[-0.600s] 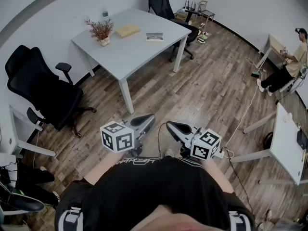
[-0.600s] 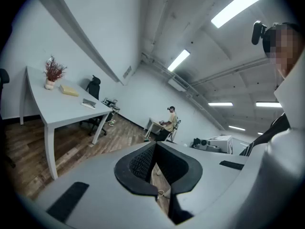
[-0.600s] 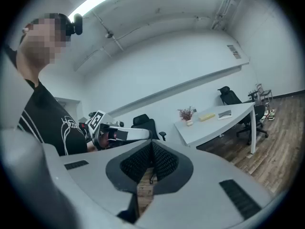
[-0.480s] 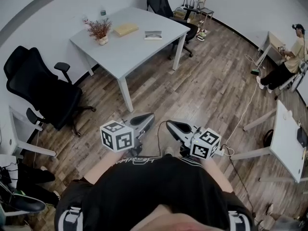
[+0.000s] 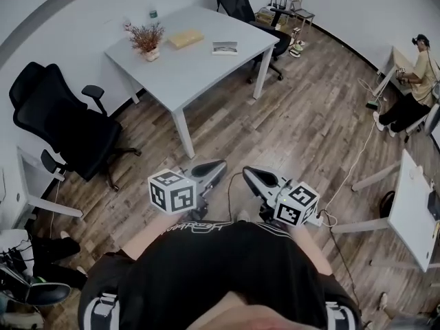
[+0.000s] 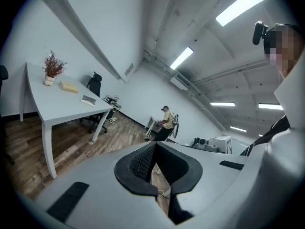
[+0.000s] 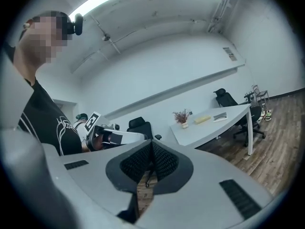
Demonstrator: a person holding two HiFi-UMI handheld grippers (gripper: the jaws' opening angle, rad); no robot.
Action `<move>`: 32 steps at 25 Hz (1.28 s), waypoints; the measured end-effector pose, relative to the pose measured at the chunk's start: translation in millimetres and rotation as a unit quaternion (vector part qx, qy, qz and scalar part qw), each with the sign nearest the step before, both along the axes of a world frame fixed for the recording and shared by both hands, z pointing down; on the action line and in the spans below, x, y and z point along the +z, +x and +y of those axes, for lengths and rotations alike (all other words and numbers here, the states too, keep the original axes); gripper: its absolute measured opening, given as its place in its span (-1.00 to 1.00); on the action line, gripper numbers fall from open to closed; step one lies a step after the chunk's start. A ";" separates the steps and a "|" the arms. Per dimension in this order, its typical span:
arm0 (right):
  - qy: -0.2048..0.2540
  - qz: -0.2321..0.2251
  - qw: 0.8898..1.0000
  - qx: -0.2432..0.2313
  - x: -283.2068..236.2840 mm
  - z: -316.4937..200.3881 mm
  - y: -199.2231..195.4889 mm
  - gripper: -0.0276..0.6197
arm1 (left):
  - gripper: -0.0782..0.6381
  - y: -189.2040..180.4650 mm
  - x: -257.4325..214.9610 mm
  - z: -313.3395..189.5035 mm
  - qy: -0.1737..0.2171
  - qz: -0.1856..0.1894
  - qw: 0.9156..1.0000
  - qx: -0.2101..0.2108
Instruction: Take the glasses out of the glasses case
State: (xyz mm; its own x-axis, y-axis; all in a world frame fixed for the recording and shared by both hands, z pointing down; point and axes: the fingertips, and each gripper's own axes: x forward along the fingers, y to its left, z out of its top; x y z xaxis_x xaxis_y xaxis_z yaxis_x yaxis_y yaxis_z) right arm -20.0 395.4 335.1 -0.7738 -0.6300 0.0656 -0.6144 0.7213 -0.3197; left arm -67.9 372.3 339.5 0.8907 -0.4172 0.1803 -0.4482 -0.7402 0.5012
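White table [image 5: 199, 67] with plant [image 5: 146, 40], yellow box [image 5: 187, 39], case [image 5: 225, 47]

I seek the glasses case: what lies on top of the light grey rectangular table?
On the table: a potted reddish plant, a flat yellowish box, a small flat grey object. Any contents are covered.

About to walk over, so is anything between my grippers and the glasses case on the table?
Nothing visible does. Only bare wood floor lies between the left gripper, the right gripper and the table; the glasses case lies on open tabletop past its near corner. The black chair stands off left.
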 end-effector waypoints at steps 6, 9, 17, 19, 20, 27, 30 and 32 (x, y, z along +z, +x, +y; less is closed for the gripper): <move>-0.002 -0.001 1.000 -0.008 4.2 -31.2 14.1 -0.89 | -0.76 12.3 7.5 -26.1 -0.008 0.003 1.000 -0.014; -0.011 -0.007 1.000 -0.014 8.2 -50.2 22.0 -0.89 | -0.76 19.7 17.9 -43.7 -0.025 0.003 0.999 -0.024; -0.020 -0.009 0.999 -0.029 10.8 -112.5 61.8 -0.89 | -0.76 59.7 25.8 -109.0 -0.056 0.016 0.997 -0.042; -0.018 -0.009 0.999 -0.030 9.3 -127.5 75.1 -0.89 | -0.76 73.9 25.7 -123.3 -0.054 0.014 0.998 -0.041; -0.017 -0.010 0.999 -0.032 8.6 -133.9 81.7 -0.89 | -0.76 81.5 25.2 -129.7 -0.053 0.014 0.998 -0.041; 0.004 -0.016 0.999 -0.042 1.1 -167.8 122.5 -0.89 | -0.76 130.0 15.4 -168.8 -0.026 0.020 0.999 -0.038; 0.008 -0.009 0.999 -0.048 1.9 -172.6 134.7 -0.89 | -0.76 139.7 15.6 -178.7 -0.025 0.021 0.998 -0.048; 0.008 -0.008 0.999 -0.049 3.7 -178.8 138.8 -0.89 | -0.76 145.7 13.7 -181.7 -0.017 0.014 0.999 -0.045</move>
State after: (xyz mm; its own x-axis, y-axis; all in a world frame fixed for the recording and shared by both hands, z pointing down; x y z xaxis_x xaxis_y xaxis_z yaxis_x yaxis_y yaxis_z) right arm 118.9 216.6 338.8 -0.8321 -0.5530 0.0435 -0.5366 0.7826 -0.3156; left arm 77.9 190.6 353.2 0.8553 -0.4890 0.1715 -0.4969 -0.6801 0.5390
